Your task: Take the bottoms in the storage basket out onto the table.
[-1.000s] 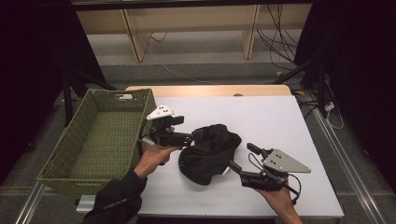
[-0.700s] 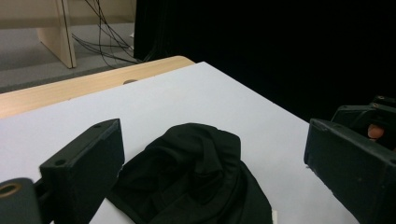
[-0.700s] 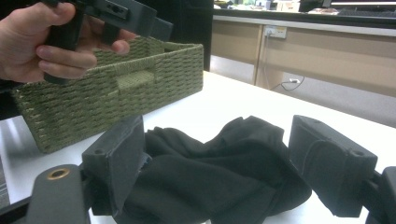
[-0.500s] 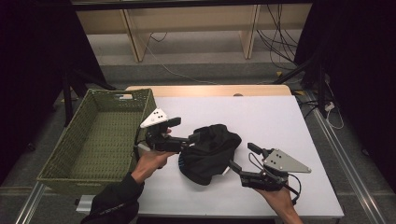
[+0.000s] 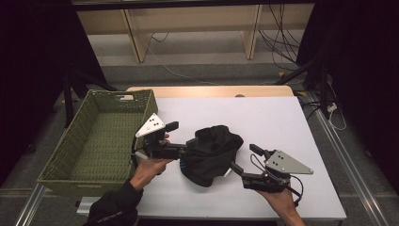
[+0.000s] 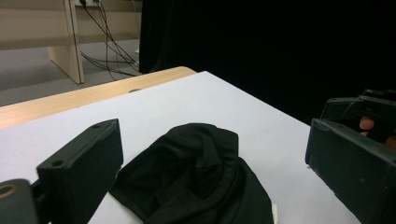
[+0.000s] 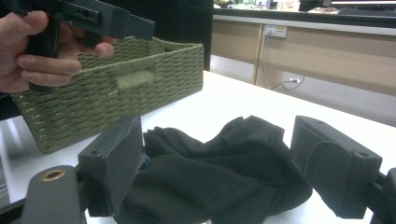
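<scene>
White table point(image 5: 282, 122), crumpled black cloth point(image 5: 211, 153) — no legible label, left gripper point(image 5: 181, 141) and right gripper point(image 5: 241, 160) both gaping, beside cloth

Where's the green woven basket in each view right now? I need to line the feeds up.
High view: green basket at the table's left edge, left of the black garment.
Left gripper view: not in it.
Right gripper view: basket at upper left, behind the garment.
Shared landmark: the black garment, between the jaws in both gripper views.

High view looks down and fwd on the table point(image 5: 282, 122). Both gripper views sit low and close; they share the black cloth point(image 6: 201, 177) w/ it.
</scene>
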Action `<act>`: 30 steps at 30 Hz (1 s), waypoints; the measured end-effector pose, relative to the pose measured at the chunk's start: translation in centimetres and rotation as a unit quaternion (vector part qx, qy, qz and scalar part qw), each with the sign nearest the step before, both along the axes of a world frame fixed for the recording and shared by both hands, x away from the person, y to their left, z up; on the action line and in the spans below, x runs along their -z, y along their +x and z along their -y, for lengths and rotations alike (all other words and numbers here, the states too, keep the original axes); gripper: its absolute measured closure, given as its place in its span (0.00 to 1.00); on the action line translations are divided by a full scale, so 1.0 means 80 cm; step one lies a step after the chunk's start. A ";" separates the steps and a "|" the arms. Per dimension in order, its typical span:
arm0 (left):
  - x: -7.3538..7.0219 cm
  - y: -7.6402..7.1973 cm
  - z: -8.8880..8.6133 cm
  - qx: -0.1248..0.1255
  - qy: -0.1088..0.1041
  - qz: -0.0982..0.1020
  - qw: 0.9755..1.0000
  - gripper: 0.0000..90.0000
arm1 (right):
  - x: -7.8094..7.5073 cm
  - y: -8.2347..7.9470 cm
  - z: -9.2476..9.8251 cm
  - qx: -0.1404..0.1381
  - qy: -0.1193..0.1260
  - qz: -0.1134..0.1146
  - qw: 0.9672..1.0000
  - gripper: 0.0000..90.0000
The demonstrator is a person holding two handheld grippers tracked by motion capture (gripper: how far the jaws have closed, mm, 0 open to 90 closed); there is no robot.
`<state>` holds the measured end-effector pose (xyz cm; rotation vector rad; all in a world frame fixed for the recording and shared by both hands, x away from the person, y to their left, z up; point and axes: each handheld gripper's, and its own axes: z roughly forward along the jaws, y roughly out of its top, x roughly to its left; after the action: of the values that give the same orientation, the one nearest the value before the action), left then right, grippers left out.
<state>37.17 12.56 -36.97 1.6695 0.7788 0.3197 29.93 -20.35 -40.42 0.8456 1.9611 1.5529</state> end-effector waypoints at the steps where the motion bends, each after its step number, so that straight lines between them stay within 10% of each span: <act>1: 0.001 -0.001 -0.001 -0.001 0.000 0.001 1.000 0.04 | 0.000 0.000 0.000 0.000 0.000 0.001 1.000 0.21; 30: 0.035 -0.026 -0.018 -0.019 -0.019 0.007 1.000 0.04 | 0.000 0.000 0.000 0.000 0.001 0.002 1.000 0.20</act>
<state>35.09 13.97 -39.74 1.6175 0.8024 0.3408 29.90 -20.32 -40.41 0.8444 1.9568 1.5553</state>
